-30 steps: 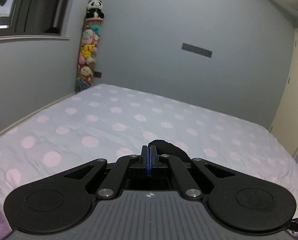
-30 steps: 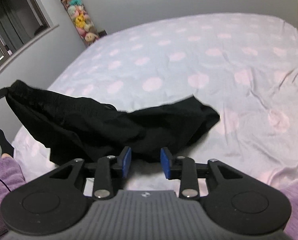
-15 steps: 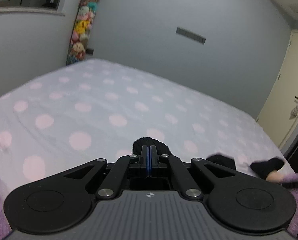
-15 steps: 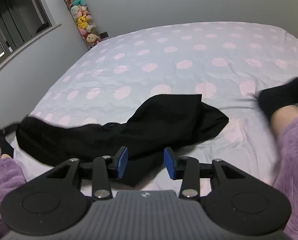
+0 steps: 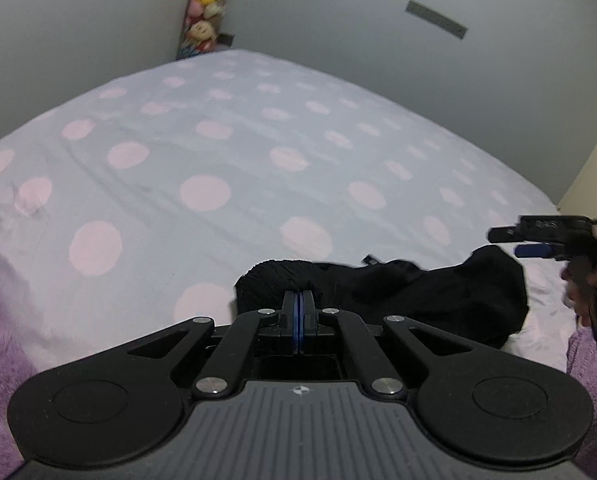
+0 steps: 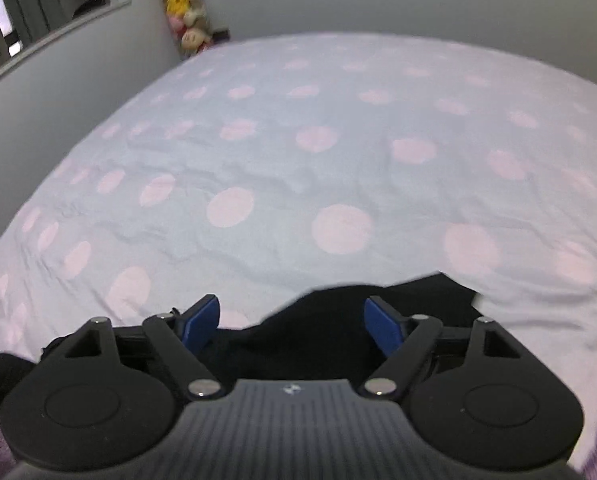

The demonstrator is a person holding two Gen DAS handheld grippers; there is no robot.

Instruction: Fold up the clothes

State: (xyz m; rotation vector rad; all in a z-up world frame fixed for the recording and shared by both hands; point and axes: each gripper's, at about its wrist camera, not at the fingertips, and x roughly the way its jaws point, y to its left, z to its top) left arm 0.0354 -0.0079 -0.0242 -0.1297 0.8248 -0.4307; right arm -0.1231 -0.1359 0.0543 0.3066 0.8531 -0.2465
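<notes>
The left gripper [image 5: 298, 300] is clamped tight on a ribbed edge of the one black knit garment [image 5: 438, 292]. The right gripper [image 6: 292, 320] has its blue pads [image 6: 200, 320] opening wide, with dark cloth between them untouched. The garment lies crumpled along the near edge of the single pale bedsheet with pink dots [image 5: 218, 152]. One column of plush toys [image 5: 206, 4] stands in the far-left corner.

garment [image 5: 438, 292]: black; bedsheet [image 5: 258, 128]: pale lilac, pink dots; fingers [image 6: 200, 320]: blue
</notes>
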